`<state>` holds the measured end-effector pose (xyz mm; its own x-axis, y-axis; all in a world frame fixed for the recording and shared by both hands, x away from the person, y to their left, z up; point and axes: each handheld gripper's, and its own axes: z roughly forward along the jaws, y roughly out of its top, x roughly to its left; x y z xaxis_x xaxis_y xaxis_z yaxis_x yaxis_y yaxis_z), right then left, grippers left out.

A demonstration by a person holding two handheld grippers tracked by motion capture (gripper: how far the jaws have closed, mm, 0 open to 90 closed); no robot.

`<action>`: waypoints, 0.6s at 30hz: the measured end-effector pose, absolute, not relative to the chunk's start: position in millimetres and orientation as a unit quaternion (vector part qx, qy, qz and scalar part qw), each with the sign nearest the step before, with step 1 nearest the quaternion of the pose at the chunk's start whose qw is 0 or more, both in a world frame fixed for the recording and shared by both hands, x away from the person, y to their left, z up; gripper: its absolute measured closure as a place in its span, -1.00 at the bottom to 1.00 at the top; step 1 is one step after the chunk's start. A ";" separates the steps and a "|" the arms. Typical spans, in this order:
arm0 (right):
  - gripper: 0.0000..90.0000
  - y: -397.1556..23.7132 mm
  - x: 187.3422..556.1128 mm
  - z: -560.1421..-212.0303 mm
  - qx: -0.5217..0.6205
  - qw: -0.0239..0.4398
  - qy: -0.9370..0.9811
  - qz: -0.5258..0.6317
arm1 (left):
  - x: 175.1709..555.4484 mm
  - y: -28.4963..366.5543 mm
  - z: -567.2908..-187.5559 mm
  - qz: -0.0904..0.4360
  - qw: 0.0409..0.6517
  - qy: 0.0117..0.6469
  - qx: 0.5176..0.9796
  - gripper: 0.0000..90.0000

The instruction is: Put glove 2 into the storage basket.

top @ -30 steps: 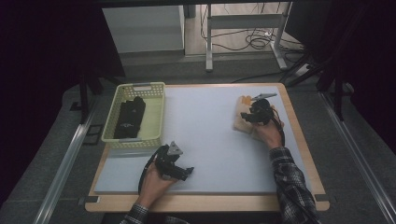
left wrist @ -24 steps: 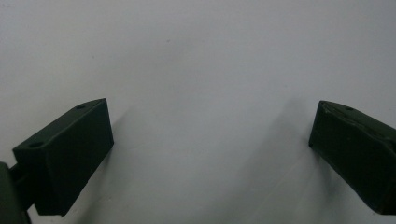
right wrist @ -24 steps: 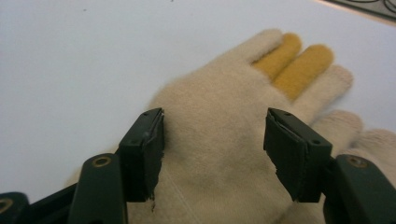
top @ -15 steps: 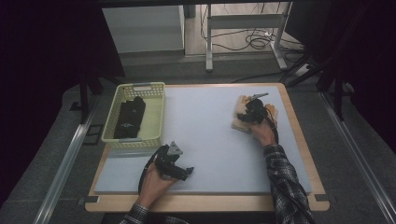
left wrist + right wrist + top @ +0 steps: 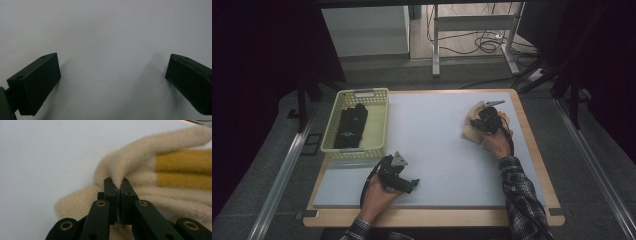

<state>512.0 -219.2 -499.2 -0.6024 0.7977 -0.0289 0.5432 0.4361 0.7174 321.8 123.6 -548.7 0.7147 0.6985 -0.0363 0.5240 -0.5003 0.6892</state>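
Where the pale mat (image 5: 437, 145) reaches toward three o'clock, a cream knitted cloth (image 5: 175, 190) with mustard-yellow stripes lies bunched near the table's right edge, and the right gripper (image 5: 119, 185) has just been closing on it: its jaws now pinch a raised fold of the wool between them. At about seven o'clock the left gripper (image 5: 112, 75) rests on the bare mat, its jaws spread wide with nothing between them. At ten o'clock, a yellow basket (image 5: 379, 125) holds a black garment (image 5: 349, 125).
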 end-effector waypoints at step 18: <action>0.89 -179.9 439.9 -458.4 0.308 0.153 0.864 0.369 | 321.8 123.6 -548.7 0.125 0.350 0.356 0.857 -1.00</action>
